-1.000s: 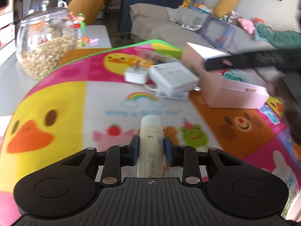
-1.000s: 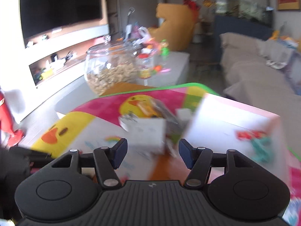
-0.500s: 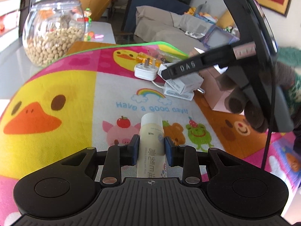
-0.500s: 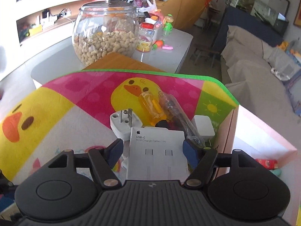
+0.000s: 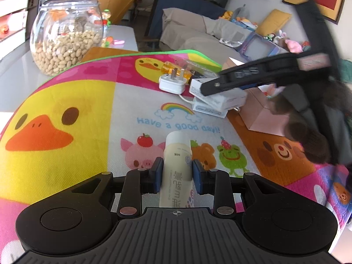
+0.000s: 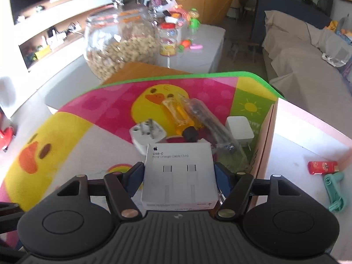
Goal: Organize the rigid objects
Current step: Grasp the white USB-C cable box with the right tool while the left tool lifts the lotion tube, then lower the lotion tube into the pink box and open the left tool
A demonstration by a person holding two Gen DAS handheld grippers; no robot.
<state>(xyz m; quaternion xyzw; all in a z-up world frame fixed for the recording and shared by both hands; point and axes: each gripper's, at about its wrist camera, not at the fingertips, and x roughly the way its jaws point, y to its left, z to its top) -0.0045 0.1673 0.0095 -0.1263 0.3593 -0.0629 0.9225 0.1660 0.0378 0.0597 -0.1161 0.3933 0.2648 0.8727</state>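
A cream tube [image 5: 177, 154] with printed text points away from me over the cartoon mat [image 5: 66, 101], and my left gripper [image 5: 177, 171] is shut on it. A white USB-C cable box [image 6: 179, 167] lies on top of another white box [image 5: 209, 111] beside the pink box [image 6: 308, 132]. My right gripper [image 6: 179, 173] straddles the cable box, its blue pads against the box's two sides. In the left wrist view one black finger [image 5: 242, 77] of that gripper crosses the cable box [image 5: 220, 100], held by a dark-gloved hand [image 5: 308, 136].
A white plug [image 6: 146, 135], an orange-handled screwdriver [image 6: 176, 114], a bagged cable [image 6: 206, 121] and a white adapter [image 6: 238, 127] lie behind the cable box. The pink box holds a red item [image 6: 322, 167] and a teal one [image 6: 334, 189]. A glass jar of nuts [image 5: 66, 37] stands beyond the mat.
My right gripper came down and forward over the mat until the cable box sat between its fingers. The left gripper kept the tube and barely moved.
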